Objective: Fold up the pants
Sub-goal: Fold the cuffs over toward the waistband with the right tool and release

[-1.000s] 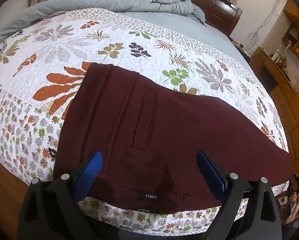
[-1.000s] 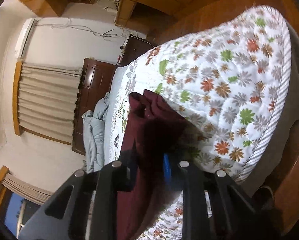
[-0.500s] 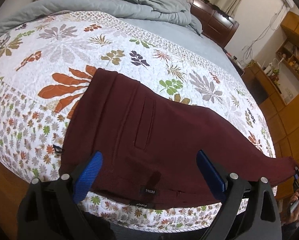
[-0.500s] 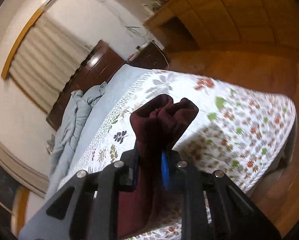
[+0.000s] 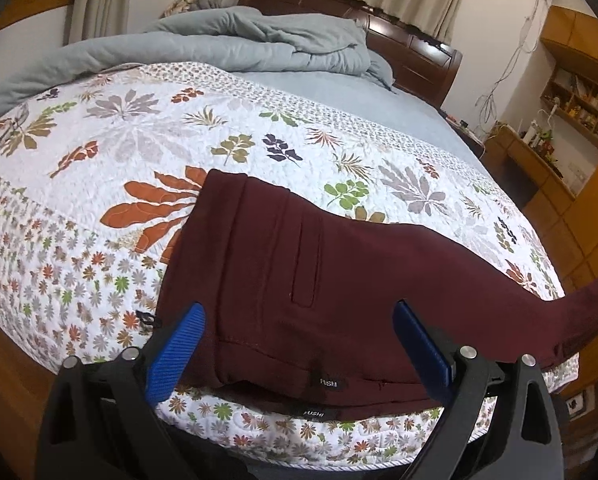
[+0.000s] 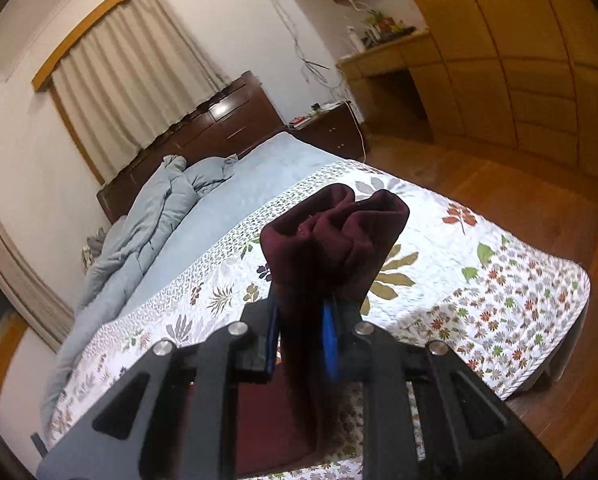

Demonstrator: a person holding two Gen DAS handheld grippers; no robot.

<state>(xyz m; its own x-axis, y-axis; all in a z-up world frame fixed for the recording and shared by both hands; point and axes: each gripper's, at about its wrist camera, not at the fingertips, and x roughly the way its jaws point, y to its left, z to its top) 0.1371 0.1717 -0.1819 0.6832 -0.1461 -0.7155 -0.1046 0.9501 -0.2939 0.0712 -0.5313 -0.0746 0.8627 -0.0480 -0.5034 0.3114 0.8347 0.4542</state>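
Warm, rather dim indoor light, yellowish on the wood. Strong fisheye bending with black corners at the edges. Left view fairly sharp; right view softly blurred, most on the quilt (image 6: 499, 280). Soft shadows only, no glare.

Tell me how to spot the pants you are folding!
Find the big bed with the leafy quilt. Near its front edge lie the pants, dark red and plain. One leg end is bunched in the right gripper. The other big cloth is a grey blanket by the headboard.
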